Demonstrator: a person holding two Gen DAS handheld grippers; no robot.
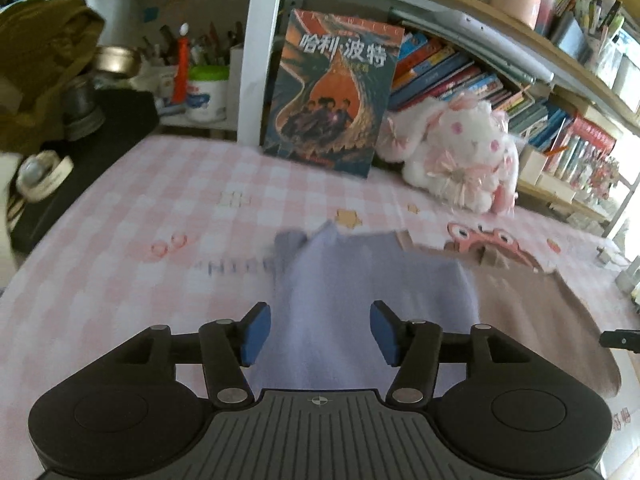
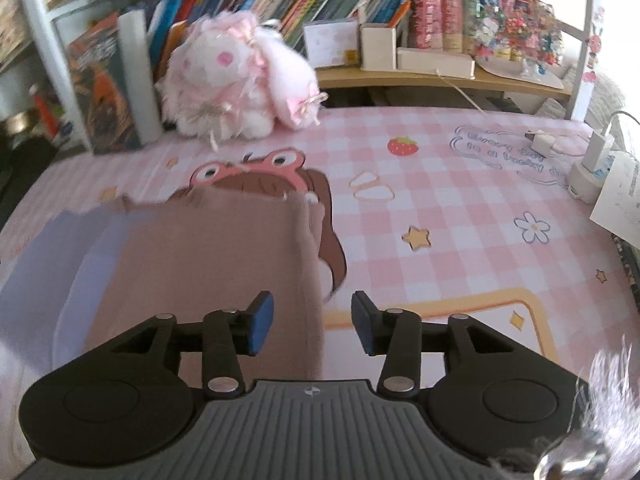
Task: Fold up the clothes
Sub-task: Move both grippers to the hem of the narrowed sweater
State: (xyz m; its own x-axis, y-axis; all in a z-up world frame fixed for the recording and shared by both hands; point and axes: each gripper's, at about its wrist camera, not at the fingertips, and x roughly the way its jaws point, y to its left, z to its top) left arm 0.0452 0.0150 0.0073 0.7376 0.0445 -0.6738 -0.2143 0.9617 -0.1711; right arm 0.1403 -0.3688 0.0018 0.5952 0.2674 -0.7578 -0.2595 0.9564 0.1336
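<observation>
A lavender cloth lies flat on the pink checked tablecloth, with a brown cloth beside it on the right. My left gripper hovers open over the lavender cloth, nothing between its blue pads. In the right wrist view the brown cloth lies spread out, overlapping the lavender cloth at its left. My right gripper stands open above the brown cloth's right edge, its pads gripping nothing. Whether either cloth is folded double I cannot tell through the blur.
An upright book and a white-pink plush rabbit stand at the table's back, under bookshelves. Cups of pens and an olive bag sit at the far left. Chargers with cables lie at the right edge.
</observation>
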